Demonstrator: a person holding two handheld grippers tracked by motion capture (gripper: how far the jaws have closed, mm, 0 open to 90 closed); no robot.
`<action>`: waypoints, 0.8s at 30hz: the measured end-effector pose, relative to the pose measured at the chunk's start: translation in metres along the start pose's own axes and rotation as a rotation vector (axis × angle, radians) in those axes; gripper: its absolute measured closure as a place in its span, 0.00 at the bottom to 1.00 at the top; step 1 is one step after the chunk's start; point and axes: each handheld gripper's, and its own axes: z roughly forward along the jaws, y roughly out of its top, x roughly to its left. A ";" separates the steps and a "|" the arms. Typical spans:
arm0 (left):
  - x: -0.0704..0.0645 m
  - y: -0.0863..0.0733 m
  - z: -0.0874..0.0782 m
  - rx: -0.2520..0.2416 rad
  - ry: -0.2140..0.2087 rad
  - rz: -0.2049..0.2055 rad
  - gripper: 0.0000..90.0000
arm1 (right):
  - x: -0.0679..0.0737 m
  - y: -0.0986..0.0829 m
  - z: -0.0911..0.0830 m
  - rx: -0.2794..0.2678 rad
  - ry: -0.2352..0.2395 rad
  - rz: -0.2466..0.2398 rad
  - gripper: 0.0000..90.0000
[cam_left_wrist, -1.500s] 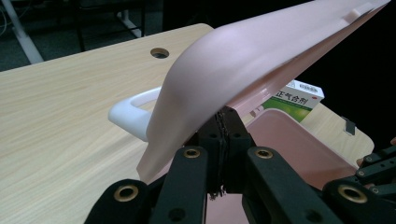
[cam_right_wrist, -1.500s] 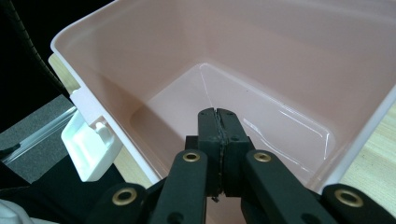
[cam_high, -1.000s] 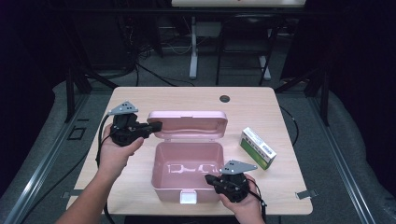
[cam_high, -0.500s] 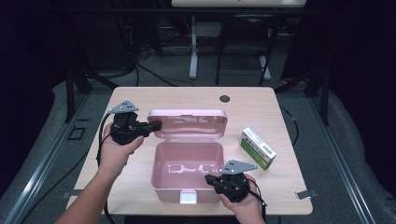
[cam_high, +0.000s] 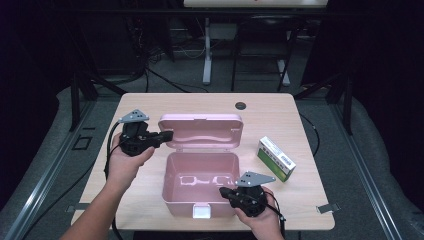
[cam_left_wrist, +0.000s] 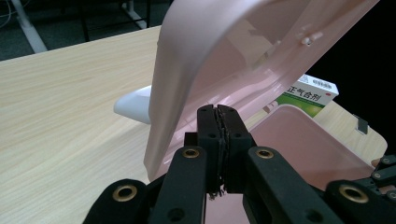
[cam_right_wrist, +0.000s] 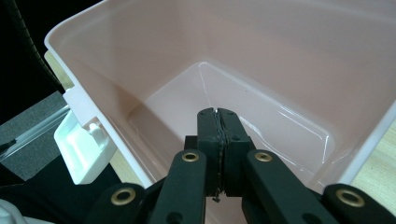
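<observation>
Lid (cam_high: 201, 131) edge touches the left claw (cam_high: 167, 135).

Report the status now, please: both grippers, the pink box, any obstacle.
Left gripper shut, at edge of raised lid. Right gripper shut, at front rim of pink box. Green medicine carton beside box, apart.

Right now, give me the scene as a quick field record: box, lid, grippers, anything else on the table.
box: pink box, open, nothing visible inside
lid: lid raised, tilted back behind the box
latch: white latch on the front wall
left gripper: left gripper at the lid's left edge, jaws together
right gripper: right gripper at the box's front right rim, jaws together
other: green-and-white carton right of the box, apart from it
surface: wooden table
</observation>
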 end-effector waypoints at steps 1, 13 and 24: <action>0.000 -0.001 0.000 -0.001 0.002 -0.003 0.98 | 0.000 0.000 0.000 -0.001 0.000 -0.001 0.99; 0.006 -0.010 0.005 0.021 0.013 -0.014 0.97 | 0.000 0.000 0.000 -0.001 0.002 -0.002 0.99; 0.012 -0.027 0.013 0.061 0.027 -0.031 0.95 | 0.000 -0.001 0.000 -0.003 0.005 0.001 0.99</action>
